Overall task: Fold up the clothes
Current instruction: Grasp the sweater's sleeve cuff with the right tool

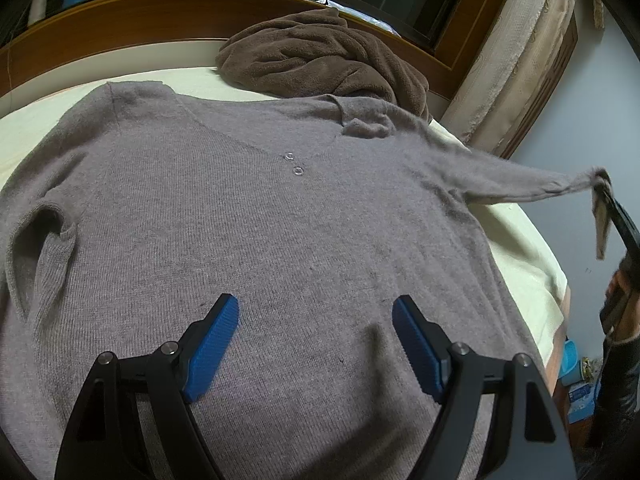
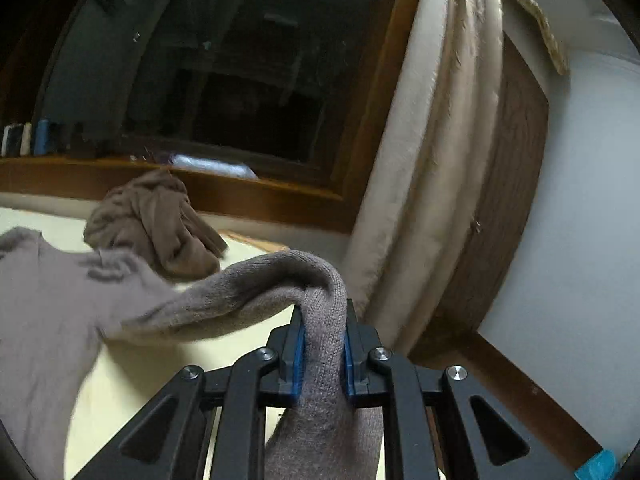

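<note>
A grey-mauve knit sweater (image 1: 248,216) lies front up on the pale yellow bed (image 1: 528,240), two clear buttons at its V-neck. My left gripper (image 1: 316,312) hovers open over the sweater's lower body, its blue pads wide apart with nothing between them. The sweater's right sleeve (image 1: 516,182) is stretched out past the bed edge and lifted off it. In the right wrist view my right gripper (image 2: 324,320) is shut on that sleeve (image 2: 256,284) near the cuff, the knit bunched between the blue pads and hanging down below them. The left sleeve lies folded along the sweater's left side.
A crumpled brown fleece garment (image 1: 320,56) sits at the head of the bed, touching the sweater's collar. Behind it runs a wooden ledge (image 1: 120,20) under a dark window. A beige curtain (image 2: 440,160) hangs at the right. A person's hand (image 1: 620,292) is at the right edge.
</note>
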Demonstrator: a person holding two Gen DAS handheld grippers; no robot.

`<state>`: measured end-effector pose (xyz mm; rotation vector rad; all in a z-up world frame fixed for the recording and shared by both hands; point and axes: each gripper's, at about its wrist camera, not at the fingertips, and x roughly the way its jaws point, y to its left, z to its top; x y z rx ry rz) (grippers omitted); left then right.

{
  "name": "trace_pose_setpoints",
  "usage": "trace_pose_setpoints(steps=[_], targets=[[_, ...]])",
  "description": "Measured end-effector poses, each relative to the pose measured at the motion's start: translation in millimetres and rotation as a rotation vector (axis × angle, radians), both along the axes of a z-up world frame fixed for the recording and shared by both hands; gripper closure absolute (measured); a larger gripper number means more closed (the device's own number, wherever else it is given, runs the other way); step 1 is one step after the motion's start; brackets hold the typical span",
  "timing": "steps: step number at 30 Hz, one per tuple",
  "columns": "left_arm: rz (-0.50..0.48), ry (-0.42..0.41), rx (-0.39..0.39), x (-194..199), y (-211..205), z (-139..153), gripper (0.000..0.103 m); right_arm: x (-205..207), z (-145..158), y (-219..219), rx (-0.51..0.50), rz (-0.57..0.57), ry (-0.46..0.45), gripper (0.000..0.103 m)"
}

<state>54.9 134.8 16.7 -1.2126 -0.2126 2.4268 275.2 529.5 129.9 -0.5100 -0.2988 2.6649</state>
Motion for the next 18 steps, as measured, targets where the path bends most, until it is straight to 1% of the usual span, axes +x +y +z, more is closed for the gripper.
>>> trace_pose_setpoints(steps=[3,6,8,10,12,14,15,16,18], targets=[[0.001,-0.001,0.006,0,-1,0,0.021,-34,-16,-11,-0.014,0.055,-0.059,0.087],[0.002,-0.002,0.012,1,-1,1,0.021,-66,-38,-13,-0.068,0.095,-0.158,0.086],[0.003,-0.002,0.016,1,-1,1,0.021,-80,-55,-2,-0.183,0.119,-0.237,0.086],[0.003,-0.003,0.020,1,-2,1,0.021,-85,-66,12,-0.294,0.134,-0.284,0.082],[0.003,-0.003,0.022,0,-2,0,0.021,-77,-76,22,-0.364,0.136,-0.305,0.071],[0.004,-0.004,0.024,0,-2,0,0.021,-66,-78,33,-0.424,0.123,-0.288,0.028],[0.004,-0.004,0.025,0,-3,1,0.021,-61,-78,39,-0.454,0.115,-0.275,0.023],[0.004,-0.004,0.026,0,-2,1,0.021,-55,-79,45,-0.483,0.108,-0.263,0.023],[0.005,-0.004,0.028,1,-2,1,0.020,-41,-76,55,-0.593,0.116,-0.201,0.023]])
